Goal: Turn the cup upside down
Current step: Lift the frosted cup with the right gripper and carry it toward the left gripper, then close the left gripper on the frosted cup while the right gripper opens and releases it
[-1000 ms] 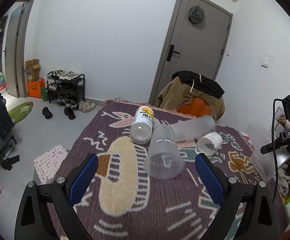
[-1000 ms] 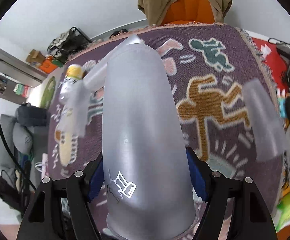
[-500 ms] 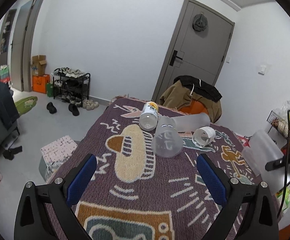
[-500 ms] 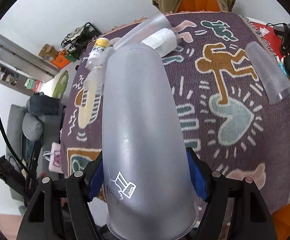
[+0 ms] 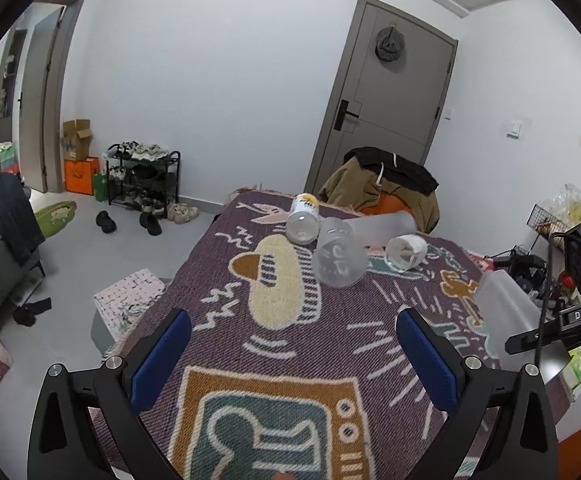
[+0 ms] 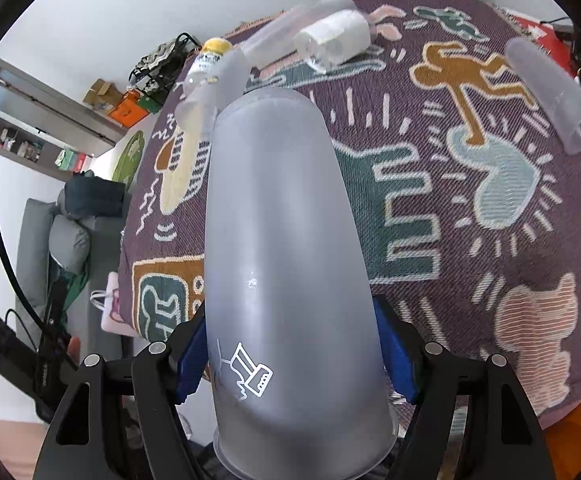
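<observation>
Right gripper [image 6: 292,360] clamped on frosted cup [image 6: 286,248], centre frame, held above patterned blanket [image 6: 430,208]. Cup's long axis runs along the fingers, closed base pointing away, rim nearest camera. Left gripper [image 5: 290,354] spread apart, empty, well clear.

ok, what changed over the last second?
Both grippers pulled back and up from the table: the pile of bottles looks smaller and farther in the left view, and more of the cloth shows in the right. The right gripper kept its hold on the frosted cup. The left gripper stayed open and empty. The pile and the lone cup lie where they did.
</observation>
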`<state>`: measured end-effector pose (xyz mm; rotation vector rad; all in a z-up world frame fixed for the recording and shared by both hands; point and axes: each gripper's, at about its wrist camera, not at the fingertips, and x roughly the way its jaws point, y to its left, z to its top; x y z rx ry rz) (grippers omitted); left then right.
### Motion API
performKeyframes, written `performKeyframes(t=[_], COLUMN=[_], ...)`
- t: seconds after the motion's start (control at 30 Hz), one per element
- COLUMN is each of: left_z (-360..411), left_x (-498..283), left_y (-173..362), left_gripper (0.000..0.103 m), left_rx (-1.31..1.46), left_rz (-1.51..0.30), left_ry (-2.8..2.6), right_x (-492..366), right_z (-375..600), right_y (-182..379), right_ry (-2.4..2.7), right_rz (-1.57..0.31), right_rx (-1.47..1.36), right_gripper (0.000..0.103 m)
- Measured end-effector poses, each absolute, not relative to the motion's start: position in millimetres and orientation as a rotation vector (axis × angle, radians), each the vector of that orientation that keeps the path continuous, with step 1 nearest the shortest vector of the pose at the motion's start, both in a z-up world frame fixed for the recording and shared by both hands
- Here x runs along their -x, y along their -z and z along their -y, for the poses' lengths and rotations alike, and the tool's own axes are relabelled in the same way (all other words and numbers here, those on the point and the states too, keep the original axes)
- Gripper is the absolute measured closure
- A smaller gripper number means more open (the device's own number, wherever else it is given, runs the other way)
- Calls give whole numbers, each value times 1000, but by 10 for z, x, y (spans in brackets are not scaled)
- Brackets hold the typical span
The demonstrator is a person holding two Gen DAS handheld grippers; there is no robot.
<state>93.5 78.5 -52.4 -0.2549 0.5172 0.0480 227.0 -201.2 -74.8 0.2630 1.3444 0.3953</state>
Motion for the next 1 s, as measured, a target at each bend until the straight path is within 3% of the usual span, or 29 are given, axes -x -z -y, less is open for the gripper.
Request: performKeyframes(t=[0.3,0.57,0.7,1.0], left_z=[-862,-957,-985,-743], left_x=[-909,-945,-979,-1125], left_y=[726,814,812,665], left_gripper=[1,1,1,1], left_rx=[226,272,304,303], left_rz=[-559,-578,-589,-617], left_ry=[-57,-45,-34,59], right_x=[-2457,-2521,-2453,-2194], right_z=[1835,1890,1967,2386], right_y=[1241,1336,1232,798], right_ry=[-377,-405,-433,-473], right_rz=[-1405,-1391,-1351,-1157], right_rx=[-275,-365,-369,-367], right_gripper=[29,27,6,6])
